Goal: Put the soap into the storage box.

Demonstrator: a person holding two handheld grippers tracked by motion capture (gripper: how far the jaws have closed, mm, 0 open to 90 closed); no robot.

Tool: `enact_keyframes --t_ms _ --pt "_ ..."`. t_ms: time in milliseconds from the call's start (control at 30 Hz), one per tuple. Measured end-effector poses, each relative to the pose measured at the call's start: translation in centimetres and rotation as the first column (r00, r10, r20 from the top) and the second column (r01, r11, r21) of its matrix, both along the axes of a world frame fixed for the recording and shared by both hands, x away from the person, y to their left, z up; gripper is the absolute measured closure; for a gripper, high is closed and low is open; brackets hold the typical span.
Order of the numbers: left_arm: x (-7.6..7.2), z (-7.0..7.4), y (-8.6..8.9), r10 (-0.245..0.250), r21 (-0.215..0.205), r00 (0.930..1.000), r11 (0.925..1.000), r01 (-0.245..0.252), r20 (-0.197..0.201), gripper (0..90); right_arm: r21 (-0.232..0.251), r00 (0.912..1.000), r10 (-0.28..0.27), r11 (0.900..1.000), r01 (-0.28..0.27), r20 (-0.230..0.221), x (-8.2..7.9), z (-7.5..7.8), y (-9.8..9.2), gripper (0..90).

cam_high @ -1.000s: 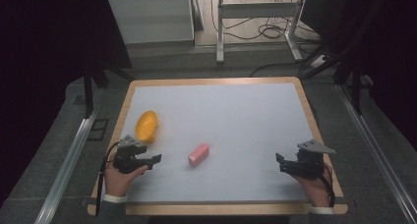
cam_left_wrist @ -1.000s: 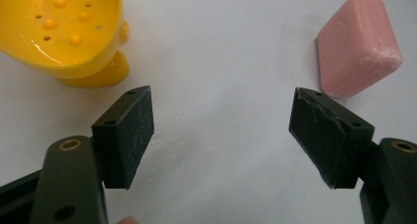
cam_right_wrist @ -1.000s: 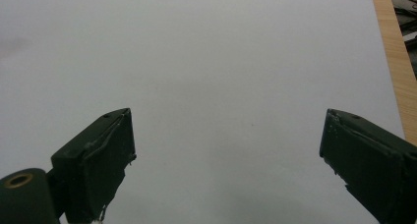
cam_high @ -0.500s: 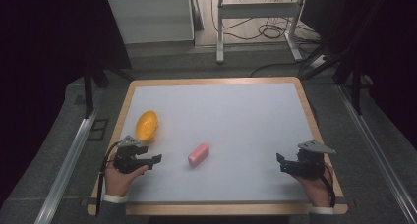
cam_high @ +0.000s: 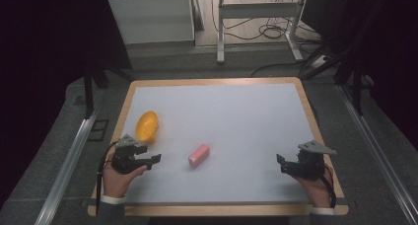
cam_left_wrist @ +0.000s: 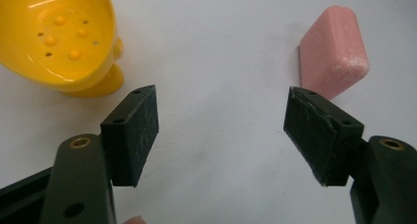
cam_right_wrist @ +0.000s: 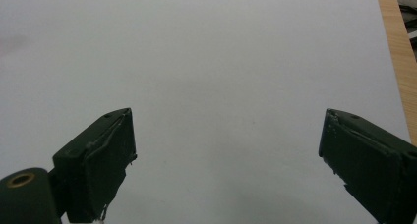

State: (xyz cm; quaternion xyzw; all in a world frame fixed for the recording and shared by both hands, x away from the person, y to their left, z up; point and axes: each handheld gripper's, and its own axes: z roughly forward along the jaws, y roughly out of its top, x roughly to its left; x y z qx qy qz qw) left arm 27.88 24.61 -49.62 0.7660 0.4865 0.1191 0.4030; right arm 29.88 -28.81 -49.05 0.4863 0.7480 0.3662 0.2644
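Note:
A pink bar of soap (cam_high: 199,155) (cam_left_wrist: 332,60) lies near the middle front of the white table top (cam_high: 231,121). A yellow perforated soap dish (cam_high: 147,126) (cam_left_wrist: 59,37) sits to its left. My left gripper (cam_high: 156,159) (cam_left_wrist: 221,133) rests at the front left, open and empty, pointing right between dish and soap, a short way from both. My right gripper (cam_high: 279,163) (cam_right_wrist: 226,157) rests at the front right, open and empty, over bare table.
A wooden rim (cam_high: 310,111) (cam_right_wrist: 396,47) frames the table. Beyond the far edge stand a white cabinet (cam_high: 150,18), a metal desk frame (cam_high: 256,10) and floor cables (cam_high: 268,32). Metal rails (cam_high: 69,161) run along both sides.

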Motion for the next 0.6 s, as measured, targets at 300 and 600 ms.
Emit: enact_keyframes --t_ms 300,600 --pt "0.2 0.7 -0.4 0.003 0.004 0.9999 1.0000 -0.003 -0.016 29.5 0.014 0.9999 0.006 1.000 -0.006 -0.013 0.2 -0.4 -0.7 7.0" --pt "0.2 2.4 -1.4 -0.020 0.037 0.9996 0.9991 0.021 -0.018 30.1 0.036 1.0000 0.009 0.999 -0.009 0.001 0.1 0.3 -1.2 7.1"
